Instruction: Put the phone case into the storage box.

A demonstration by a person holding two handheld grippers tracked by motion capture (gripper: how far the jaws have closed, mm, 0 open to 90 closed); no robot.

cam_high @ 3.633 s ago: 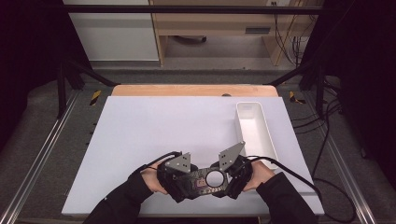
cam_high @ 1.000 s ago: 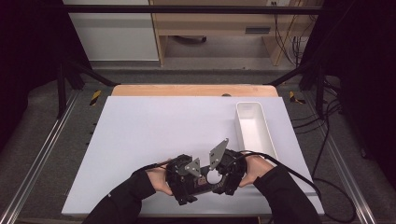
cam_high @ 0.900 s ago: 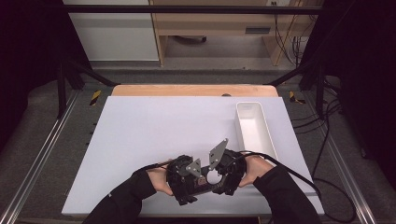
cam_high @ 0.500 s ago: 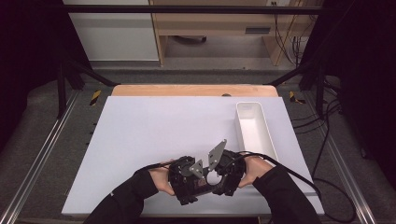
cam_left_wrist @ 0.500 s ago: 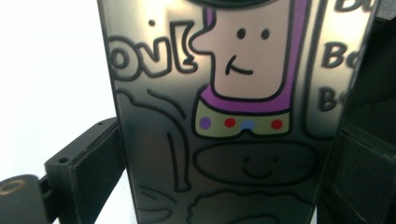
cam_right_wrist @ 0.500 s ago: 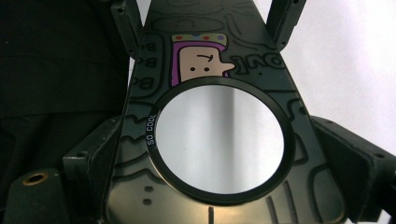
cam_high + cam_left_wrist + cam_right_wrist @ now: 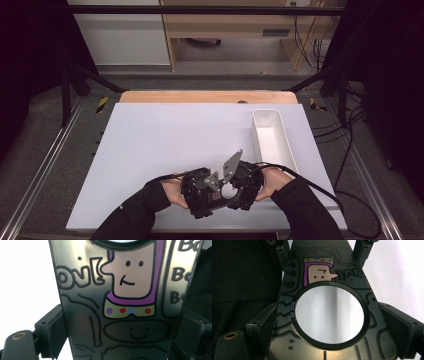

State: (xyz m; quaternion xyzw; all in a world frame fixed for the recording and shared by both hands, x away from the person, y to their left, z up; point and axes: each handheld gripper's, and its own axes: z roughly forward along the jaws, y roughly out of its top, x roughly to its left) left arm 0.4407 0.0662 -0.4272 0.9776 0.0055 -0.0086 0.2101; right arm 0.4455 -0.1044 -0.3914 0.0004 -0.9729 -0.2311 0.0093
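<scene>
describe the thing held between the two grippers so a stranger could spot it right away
On the white table, at its near edge between the person's two hands, look left of the long white tray. There a dark, glossy flat case sits between both grippers, printed with cartoon doodles, a purple-framed face and a round mirror with a black ring.

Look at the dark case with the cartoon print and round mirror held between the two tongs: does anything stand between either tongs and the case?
Nothing visible does. The case sits directly between the black jaws of the right tongs, and the left tongs flank its printed end, with no other object between jaw and case. The left jaws have just been closing.
</scene>
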